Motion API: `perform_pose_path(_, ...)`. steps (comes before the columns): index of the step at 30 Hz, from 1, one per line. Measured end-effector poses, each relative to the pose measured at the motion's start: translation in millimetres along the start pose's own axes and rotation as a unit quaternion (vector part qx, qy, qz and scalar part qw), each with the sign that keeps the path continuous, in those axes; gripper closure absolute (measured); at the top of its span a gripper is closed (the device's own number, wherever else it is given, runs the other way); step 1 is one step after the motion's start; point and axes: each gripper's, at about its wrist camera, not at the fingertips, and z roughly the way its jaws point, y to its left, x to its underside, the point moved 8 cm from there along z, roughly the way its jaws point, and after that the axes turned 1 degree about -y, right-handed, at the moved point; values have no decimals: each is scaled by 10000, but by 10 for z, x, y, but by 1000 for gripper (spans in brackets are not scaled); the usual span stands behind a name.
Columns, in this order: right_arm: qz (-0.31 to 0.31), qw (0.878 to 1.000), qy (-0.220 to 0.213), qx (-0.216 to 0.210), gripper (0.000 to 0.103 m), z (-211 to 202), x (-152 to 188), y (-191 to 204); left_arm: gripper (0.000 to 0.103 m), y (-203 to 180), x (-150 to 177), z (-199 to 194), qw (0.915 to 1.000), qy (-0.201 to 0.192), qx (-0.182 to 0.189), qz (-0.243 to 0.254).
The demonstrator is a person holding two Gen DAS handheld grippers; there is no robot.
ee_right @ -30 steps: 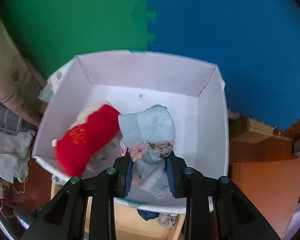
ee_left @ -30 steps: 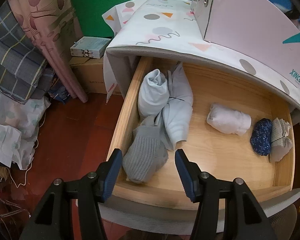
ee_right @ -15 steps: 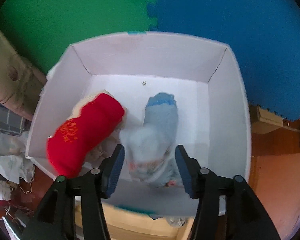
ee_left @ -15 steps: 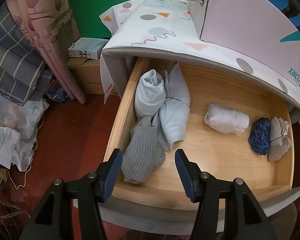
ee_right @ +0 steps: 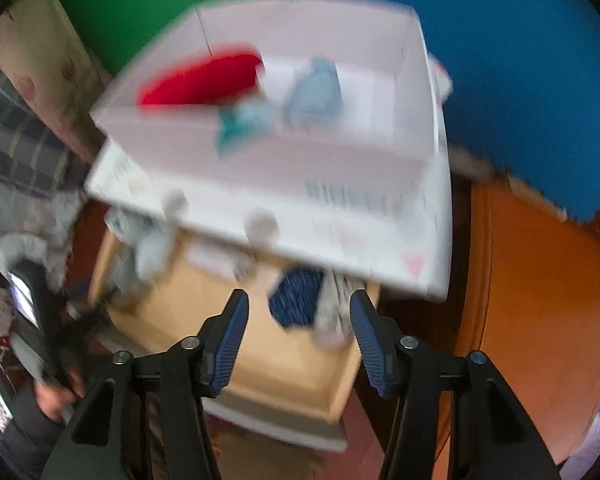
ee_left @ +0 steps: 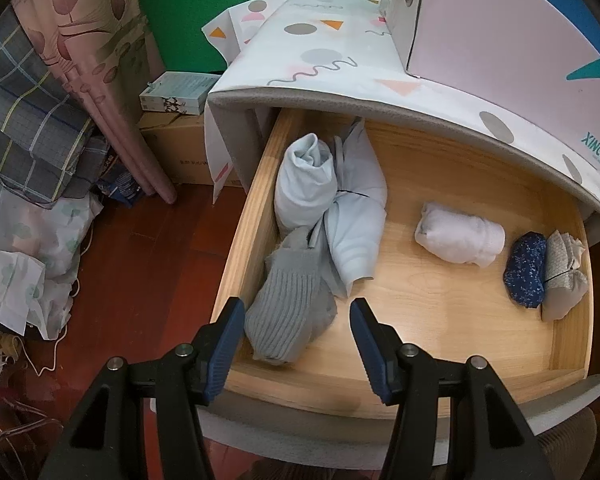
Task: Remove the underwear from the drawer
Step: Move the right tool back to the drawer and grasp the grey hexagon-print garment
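Right gripper (ee_right: 298, 334) hangs empty above the open pale wooden drawer (ee_right: 260, 376), its picture smeared with blur. Its fingers have just been closing a little, yet they stand moderately apart with nothing between them. Up at twelve o'clock sits the white cardboard box (ee_right: 284, 160) on the patterned desk top, a red rolled garment (ee_right: 198, 86) and a pale blue knitted bundle (ee_right: 316, 92) lying inside.

Now the relation that matters: straight ahead of the right fingers, at about twelve o'clock and framed in their gap, lies the dark blue speckled rolled underwear (ee_right: 296, 298), with a grey-white folded piece (ee_right: 332, 308) touching its three o'clock side. Its long axis seems to run from twelve to six, roughly across the line on which the fingers close, so a plain drop looks enough. The right hand is the nearer one.

Left gripper (ee_left: 298, 334) hovers over the drawer's other end, fingers half open and empty, a grey ribbed sock bundle (ee_left: 290, 320) in line between them. From there the blue roll (ee_left: 526, 270) lies well off at three o'clock.
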Motion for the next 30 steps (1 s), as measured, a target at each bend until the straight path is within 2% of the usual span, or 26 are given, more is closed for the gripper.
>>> perform_pose_path(2,64,9995,301,39,63,255,172,-72,47,10,0,4,10000,6,-11,-21)
perform_pose_path(4,102,9986,506,95,64,505,272,-117,47,20,1,5,10000,4,-17,-39)
perform_pose_path(8,274,9975,647,95,64,868,326,-183,47,28,-7,17,10000,15,-16,-54)
perform_pose_path(14,302,9971,676,186,66,1150,263,-225,47,20,5,12,10000,15,-10,-17)
perform_pose_path(23,-190,9919,755,1004,66,1539,259,-221,47,6,10,26,10000,39,74,-21)
perform_pose_path(30,-498,9878,774,1259,62,1743,300,-146,47,-1,6,30,9999,43,106,-30)
